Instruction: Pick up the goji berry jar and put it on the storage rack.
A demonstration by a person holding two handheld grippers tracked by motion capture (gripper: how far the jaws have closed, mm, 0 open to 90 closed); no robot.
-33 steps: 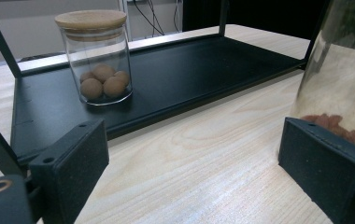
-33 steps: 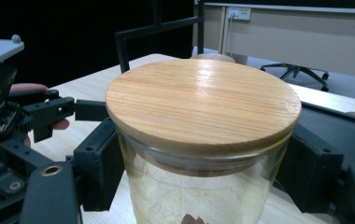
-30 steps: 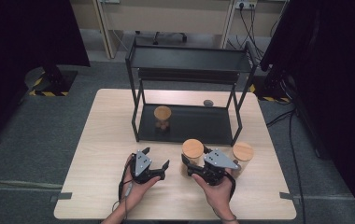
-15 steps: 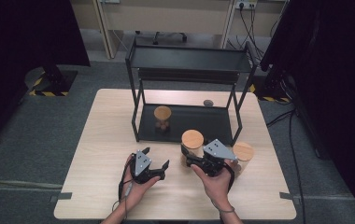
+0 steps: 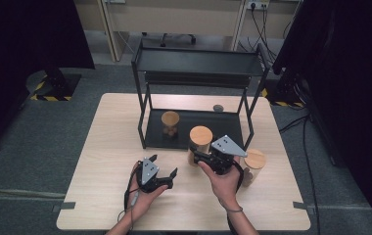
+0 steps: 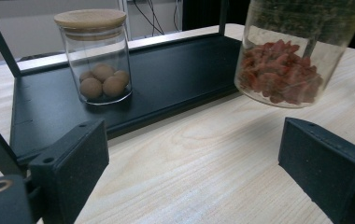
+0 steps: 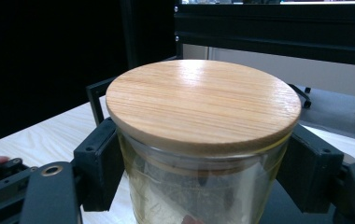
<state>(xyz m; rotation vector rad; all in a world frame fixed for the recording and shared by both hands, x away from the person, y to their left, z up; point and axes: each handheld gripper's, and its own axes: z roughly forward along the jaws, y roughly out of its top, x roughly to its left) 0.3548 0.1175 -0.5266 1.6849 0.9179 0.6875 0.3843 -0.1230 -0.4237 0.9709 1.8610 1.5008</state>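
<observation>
1. The light wooden table (image 5: 110,147) is bearing everything, with grey carpet lying around it and the person's forearms coming in from its near edge.
2. A black two-level metal rack (image 5: 198,63) is standing at the far middle of the table, its lower tray (image 6: 166,79) sitting flat on the wood.
3. The right gripper (image 5: 198,157) is clamping a glass jar with a wooden lid (image 5: 200,135) just below the lid, a black jaw pressing on each side of the glass, as the right gripper view is showing (image 7: 203,107). The jar is hanging clear of the table just in front of the rack's lower tray; in the left gripper view its bottom (image 6: 278,70) is floating above the wood, with red dried bits lying under darker green matter.
4. The left gripper (image 5: 166,171) is resting in the left hand near the table's front edge, left of the held jar and well apart from it. Its jaws are standing wide apart with nothing between them.
5. A second lidded jar (image 5: 254,164) is standing on the table just to the right of the right hand.
6. A smaller lidded jar of round brown balls (image 6: 98,58) is sitting on the rack's lower tray, toward its left side.
7. A small dark round object (image 5: 218,107) is lying at the back of the table behind the rack; what it is cannot be told.
</observation>
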